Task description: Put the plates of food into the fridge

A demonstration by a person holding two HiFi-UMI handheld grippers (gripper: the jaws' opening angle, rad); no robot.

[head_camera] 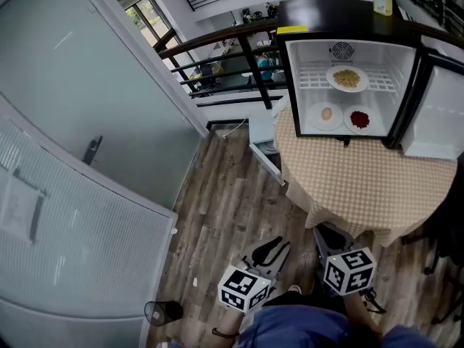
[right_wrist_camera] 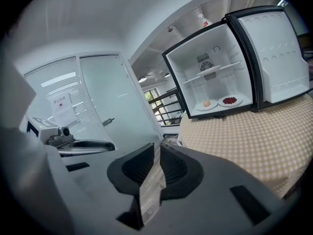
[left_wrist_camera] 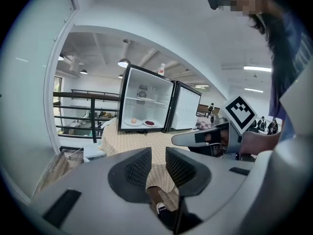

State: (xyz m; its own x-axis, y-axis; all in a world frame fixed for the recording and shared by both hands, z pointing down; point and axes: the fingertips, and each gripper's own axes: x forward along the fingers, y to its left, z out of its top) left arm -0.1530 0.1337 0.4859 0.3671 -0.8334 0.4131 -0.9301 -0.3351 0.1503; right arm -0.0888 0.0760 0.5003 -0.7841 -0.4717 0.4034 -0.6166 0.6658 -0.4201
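From where I stand, everything turns on how far the food is from the tongs. All three plates sit inside the fridge (head_camera: 319, 58), which stands with its door (head_camera: 442, 114) swung open on the checked table (head_camera: 362, 187). The plate of yellow food (head_camera: 347, 78) is on the upper shelf. The plate with the pale round piece (head_camera: 326, 114) and the plate of red food (head_camera: 359, 119) lie side by side, nearly touching, on the fridge's bottom.

The person stands well back on the wooden floor (head_camera: 232, 194), so the plates lie ahead of both hands, beyond the near edge of the table. The left tongs (head_camera: 278, 245) have a clear gap between the pads and hold nothing; only floor and a shoe show through that gap. The right tongs (head_camera: 324, 230) are parted by just a narrow slit, also with nothing in it.

The right tongs point more squarely at the fridge opening and are the nearer pair, while the left tongs sit off to the side of the table. The door hangs on the fridge's right side. No plate is left outside, so I judge the loading done, and the right hand is better placed if the door is to be closed.
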